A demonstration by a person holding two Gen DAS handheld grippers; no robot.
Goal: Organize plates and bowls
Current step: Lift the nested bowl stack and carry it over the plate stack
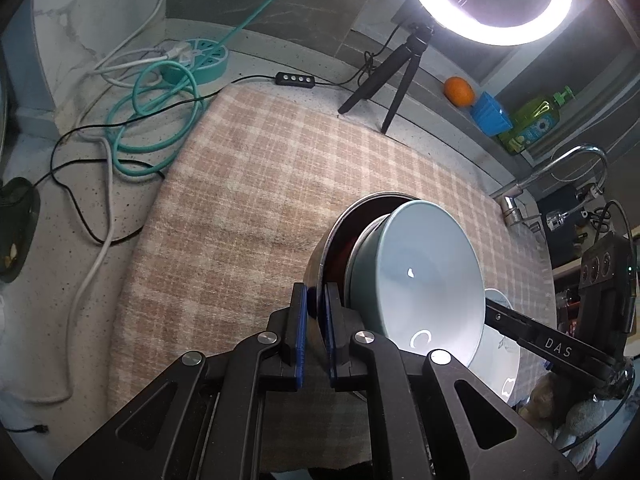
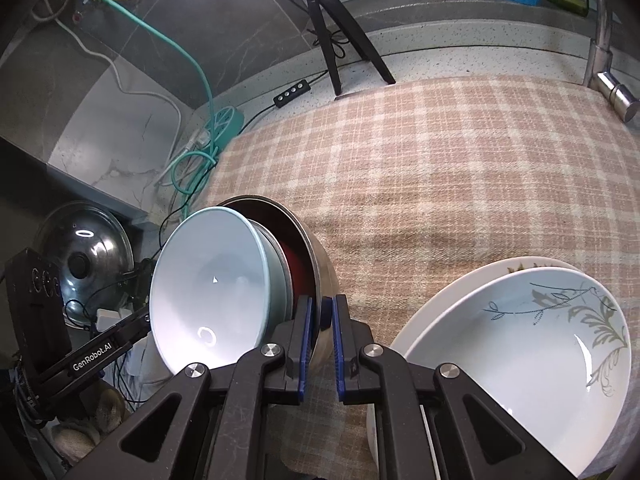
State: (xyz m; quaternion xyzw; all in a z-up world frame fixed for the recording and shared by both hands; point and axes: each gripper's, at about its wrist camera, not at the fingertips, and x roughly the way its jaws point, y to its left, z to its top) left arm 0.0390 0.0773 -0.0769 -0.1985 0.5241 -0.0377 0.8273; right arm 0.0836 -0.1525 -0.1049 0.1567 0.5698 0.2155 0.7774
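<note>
Two grippers are clamped on one metal bowl [image 1: 320, 264]: my left gripper [image 1: 316, 332] pinches its rim on the left side, and my right gripper [image 2: 322, 330] pinches the rim on the opposite side. Both sets of blue pads are drawn close together with only the thin steel wall between them, so I read each as closed on that rim and neither as loose.

Nested inside the metal bowl is a pale blue bowl [image 1: 424, 276], with what looks like a dark red piece [image 2: 294, 268] between the two, though I cannot tell whether that is a separate dish or a lining. The stack is tipped, its open mouth turned toward my left gripper's right and my right gripper's left, so the axis of the stack runs roughly across the line between my two tools. It hangs above the near part of the checked cloth [image 1: 256, 184].

Near and to the right sit two white plates with a grey leaf print [image 2: 536, 340], one inside the other, low beside my right gripper and close to the near edge of the cloth. My right hand is clearly the nearer one to them; the left is well apart, on the far side of the bowl stack.

As I judge it, the next move turns on levelling the tipped stack so the blue bowl does not slide out toward the plates.
</note>
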